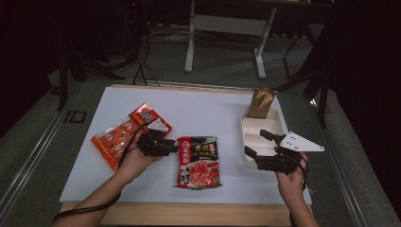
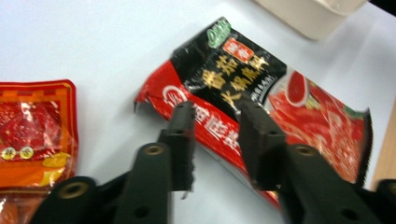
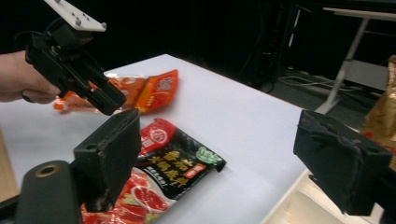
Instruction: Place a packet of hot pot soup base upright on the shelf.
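A red and black sauce packet (image 1: 198,161) lies flat at the middle front of the white table top (image 1: 203,106). My left gripper (image 1: 171,148) hovers just above the packet's (image 2: 261,93) left end. The left gripper (image 2: 217,126) is open and its pads touch nothing. From the right gripper view, the left gripper (image 3: 109,100) hangs over the packet (image 3: 173,172). My right gripper (image 1: 255,143) is held over the white tray (image 1: 250,125) at the right. The right gripper (image 3: 219,144) is wide open and empty.
Two orange-red snack packets (image 1: 118,137) (image 2: 32,126) (image 3: 149,91) overlap at the left of the table. A brown crumpled bag (image 1: 261,101) (image 3: 383,116) stands in the tray's far compartment. A wooden edge (image 1: 189,213) runs along the front. White desk legs (image 1: 190,42) stand on the floor beyond.
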Demonstrator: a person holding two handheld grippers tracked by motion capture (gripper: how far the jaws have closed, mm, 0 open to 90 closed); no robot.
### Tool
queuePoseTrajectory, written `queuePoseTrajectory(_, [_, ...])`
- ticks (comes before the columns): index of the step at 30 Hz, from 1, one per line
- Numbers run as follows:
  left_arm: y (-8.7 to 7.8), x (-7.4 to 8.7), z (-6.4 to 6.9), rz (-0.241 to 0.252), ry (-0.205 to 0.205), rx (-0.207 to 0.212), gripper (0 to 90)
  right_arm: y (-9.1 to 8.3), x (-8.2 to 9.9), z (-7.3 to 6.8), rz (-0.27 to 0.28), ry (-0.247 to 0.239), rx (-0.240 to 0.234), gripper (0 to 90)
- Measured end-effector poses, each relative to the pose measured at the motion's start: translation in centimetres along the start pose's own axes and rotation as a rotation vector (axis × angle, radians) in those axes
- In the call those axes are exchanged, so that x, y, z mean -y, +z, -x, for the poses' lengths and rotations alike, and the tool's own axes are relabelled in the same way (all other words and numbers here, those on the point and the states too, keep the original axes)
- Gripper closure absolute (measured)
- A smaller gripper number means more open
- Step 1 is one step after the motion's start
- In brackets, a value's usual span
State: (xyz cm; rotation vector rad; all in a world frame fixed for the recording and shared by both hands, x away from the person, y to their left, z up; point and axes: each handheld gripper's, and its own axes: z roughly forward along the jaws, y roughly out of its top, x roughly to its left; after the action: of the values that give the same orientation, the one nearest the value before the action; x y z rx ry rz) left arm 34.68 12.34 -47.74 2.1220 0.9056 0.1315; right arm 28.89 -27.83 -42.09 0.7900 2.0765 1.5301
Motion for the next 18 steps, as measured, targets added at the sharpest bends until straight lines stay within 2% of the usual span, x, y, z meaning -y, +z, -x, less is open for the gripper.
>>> queuePoseTrajectory(1, [0.1, -0.1, -0.1, 0.002, -0.001, -0.001, 59.0, 0.0, 0.0, 0.1, -0.003, 0.005, 0.003, 13.4])
queuePoseTrajectory(3, [0.4, -0.3, -0.3, 0.010, -0.004, -0.004, 56.7, 0.0, 0.1, 0.0, -0.001, -0.005, 0.023, 13.2])
queuePoseTrajectory(5, [0.6, -0.4, -0.4, 0.010, -0.003, -0.006, 53.5, 0.0, 0.1, 0.0, -0.008, -0.003, 0.022, 13.2])
queuePoseTrajectory(7, [1.0, -0.6, -0.6, 0.018, 0.003, -0.009, 50.1, 0.0, 0.1, 0.0, -0.024, 0.020, 0.025, 13.1])
queuePoseTrajectory(11, [1.8, -1.0, -0.8, 0.006, 0.020, -0.038, 47.0, 0.3, 0.2, -0.2, -0.047, 0.023, 0.020, 12.0])
queuePoseTrajectory(16, [3.1, -1.2, -1.6, -0.010, 0.000, -0.059, 47.0, 0.4, 0.1, -0.4, -0.037, 0.020, 0.042, 11.2])
queuePoseTrajectory(18, [3.7, -1.2, -2.0, -0.013, -0.011, -0.066, 47.0, 0.4, 0.1, -0.4, -0.036, 0.021, 0.033, 10.8])
